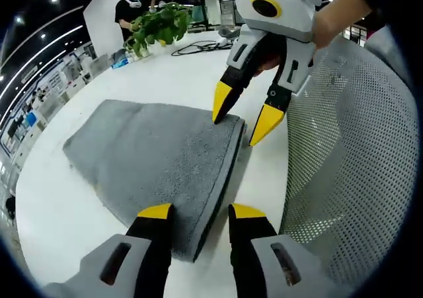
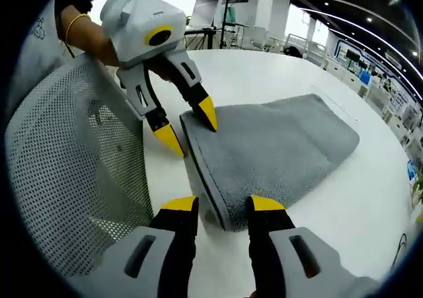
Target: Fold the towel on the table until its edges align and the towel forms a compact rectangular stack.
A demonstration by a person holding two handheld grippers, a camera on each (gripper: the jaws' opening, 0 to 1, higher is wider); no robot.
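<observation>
A grey towel [image 1: 152, 152] [image 2: 277, 146] lies folded on the white table [image 1: 59, 212] [image 2: 370, 205], its thick folded edge running along the side nearest the chair. My left gripper [image 1: 201, 212] [image 2: 188, 127] stands open, its yellow tips straddling one end corner of that edge. At the other end corner my right gripper [image 2: 223, 204] [image 1: 243, 119] is open too, one tip resting on the towel's top and the other just off its edge on the table. A hand holds each gripper.
A grey mesh chair back [image 1: 350, 152] [image 2: 73, 166] stands tight against the table beside the folded edge. At the table's far end are a green potted plant [image 1: 158, 24] and black cables [image 1: 198, 45]. A person [image 1: 135, 7] stands behind them.
</observation>
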